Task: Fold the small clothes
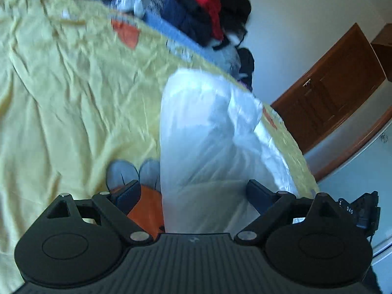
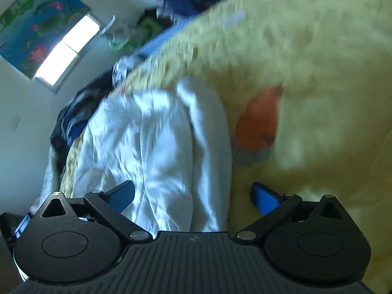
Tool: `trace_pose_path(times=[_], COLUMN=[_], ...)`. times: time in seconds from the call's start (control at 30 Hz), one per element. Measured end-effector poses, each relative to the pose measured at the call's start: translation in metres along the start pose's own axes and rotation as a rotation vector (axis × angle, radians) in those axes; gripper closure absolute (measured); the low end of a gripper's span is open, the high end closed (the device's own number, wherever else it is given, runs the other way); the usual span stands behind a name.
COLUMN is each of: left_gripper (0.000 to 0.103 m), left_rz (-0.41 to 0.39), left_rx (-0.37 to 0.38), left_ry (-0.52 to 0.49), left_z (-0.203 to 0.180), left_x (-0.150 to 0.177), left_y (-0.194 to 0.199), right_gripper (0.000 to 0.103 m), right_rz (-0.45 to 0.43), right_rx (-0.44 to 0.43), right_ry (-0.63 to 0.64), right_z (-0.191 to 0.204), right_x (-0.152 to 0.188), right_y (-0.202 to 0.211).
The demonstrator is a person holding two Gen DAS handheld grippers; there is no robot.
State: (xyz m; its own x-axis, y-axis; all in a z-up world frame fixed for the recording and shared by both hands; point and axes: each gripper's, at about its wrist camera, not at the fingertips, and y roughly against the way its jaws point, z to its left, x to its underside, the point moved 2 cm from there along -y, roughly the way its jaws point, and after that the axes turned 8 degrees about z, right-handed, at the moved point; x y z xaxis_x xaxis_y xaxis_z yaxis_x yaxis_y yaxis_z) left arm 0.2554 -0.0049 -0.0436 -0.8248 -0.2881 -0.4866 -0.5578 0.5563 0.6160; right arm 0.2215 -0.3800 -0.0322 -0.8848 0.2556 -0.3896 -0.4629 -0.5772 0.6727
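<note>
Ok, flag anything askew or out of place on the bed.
The white garment lies crumpled, hanging over the yellow sheet's edge. A jumbled clothes pile sits behind. Both the left gripper and the right gripper are open, holding nothing.

White garment [image 1: 208, 134], thin and slightly sheer, creased, roughly folded into a long band. Lies flat on the yellow bedsheet [image 1: 73, 93], near its edge, partly covering the sheet's orange-and-grey cartoon print [image 1: 144, 196].

Left claw [image 1: 193, 194]: it is holding its two fingers [image 1: 127, 193] wide apart, gripping nothing.
Right claw [image 2: 192, 196]: it is also standing spread, both blue pads [image 2: 265, 202] free.
</note>
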Motion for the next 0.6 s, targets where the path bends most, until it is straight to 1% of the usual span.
trace_pose_path(times=[0.03,0.07,0.1,0.13,0.17,0.2,0.27,0.3,0.33,0.37,0.43,0.53,0.6], left_gripper=[0.009,0.014,0.032,0.042,0.048,0.055,0.062,0.065,0.066,0.067,0.067,0.067,0.067], left_rz=[0.012,0.02,0.022,0.026,0.025,0.019,0.01,0.004,-0.002,-0.011,-0.034,-0.055,-0.08], left_rx=[0.026,0.05,0.076,0.102,0.104,0.091,0.078,0.073,0.067,0.061,0.053,0.038,0.021], left_ry=[0.025,0.044,0.049,0.046,0.037,0.014,-0.027,-0.032,-0.03,-0.026,-0.035,-0.016,0.012], left_z=[0.005,0.008,0.01,0.009,0.007,0.003,-0.005,-0.006,-0.007,-0.008,-0.007,0.003,0.019], left_x=[0.001,0.001,0.0,0.0,0.0,0.001,0.004,0.004,0.005,0.005,0.002,0.0,0.007], left_y=[-0.002,-0.003,-0.003,-0.003,-0.002,0.0,0.007,0.011,0.017,0.026,0.051,0.095,0.123], right_gripper=[0.002,0.006,0.01,0.018,0.027,0.031,0.038,0.041,0.047,0.052,0.057,0.057,0.057], right_rz=[0.007,0.016,0.038,0.047,0.046,0.043,0.036,0.027,0.026,0.024,0.028,0.061,0.09], right_rx=[-0.014,-0.043,-0.093,-0.123,-0.128,-0.117,-0.119,-0.14,-0.157,-0.173,-0.215,-0.294,-0.35], right_ry=[0.006,0.003,-0.012,-0.017,0.009,0.054,0.07,0.062,0.047,0.039,0.062,0.11,0.137], right_z=[0.003,0.005,0.007,0.008,0.012,0.018,0.025,0.026,0.027,0.031,0.048,0.085,0.109], right_x=[0.0,0.0,0.0,0.001,0.003,0.006,0.007,0.008,0.008,0.009,0.012,0.022,0.031], right_y=[-0.004,-0.008,-0.014,-0.019,-0.024,-0.028,-0.032,-0.03,-0.029,-0.027,-0.023,-0.023,-0.029])
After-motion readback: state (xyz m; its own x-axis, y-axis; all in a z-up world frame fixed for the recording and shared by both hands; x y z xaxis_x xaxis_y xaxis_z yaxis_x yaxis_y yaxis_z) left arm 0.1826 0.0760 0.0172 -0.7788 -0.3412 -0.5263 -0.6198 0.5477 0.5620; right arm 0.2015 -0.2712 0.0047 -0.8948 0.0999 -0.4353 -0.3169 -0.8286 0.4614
